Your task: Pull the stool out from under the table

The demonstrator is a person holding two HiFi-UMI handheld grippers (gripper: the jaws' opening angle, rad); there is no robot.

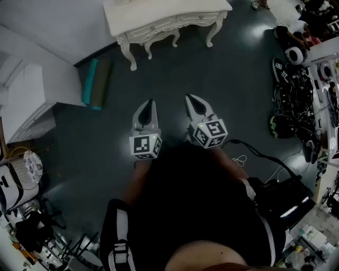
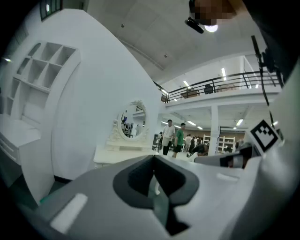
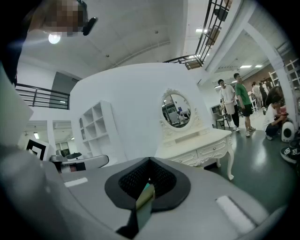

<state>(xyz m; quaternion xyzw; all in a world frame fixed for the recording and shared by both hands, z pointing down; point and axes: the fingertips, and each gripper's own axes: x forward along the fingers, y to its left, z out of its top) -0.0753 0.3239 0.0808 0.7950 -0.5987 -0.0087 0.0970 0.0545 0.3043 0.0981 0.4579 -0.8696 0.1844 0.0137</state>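
Head view: left gripper [image 1: 150,104] and right gripper [image 1: 192,99] held side by side over the dark floor [image 1: 228,90], pointing at the white table [image 1: 159,16], well apart from it.

Left gripper view: left gripper [image 2: 153,159] jaws together, nothing between; table [image 2: 117,154] ahead.

Right gripper view: right gripper [image 3: 150,161] jaws together, nothing held; table [image 3: 201,145] ahead.

Stool cannot be made out in any view

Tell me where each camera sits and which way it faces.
Head view: on the person's head, looking steeply down at left gripper, right gripper and dressing table; torso shows.
Left gripper view: on that gripper, along its shut jaws toward the mirror.
Right gripper view: likewise, along shut jaws.
All three share the dressing table.
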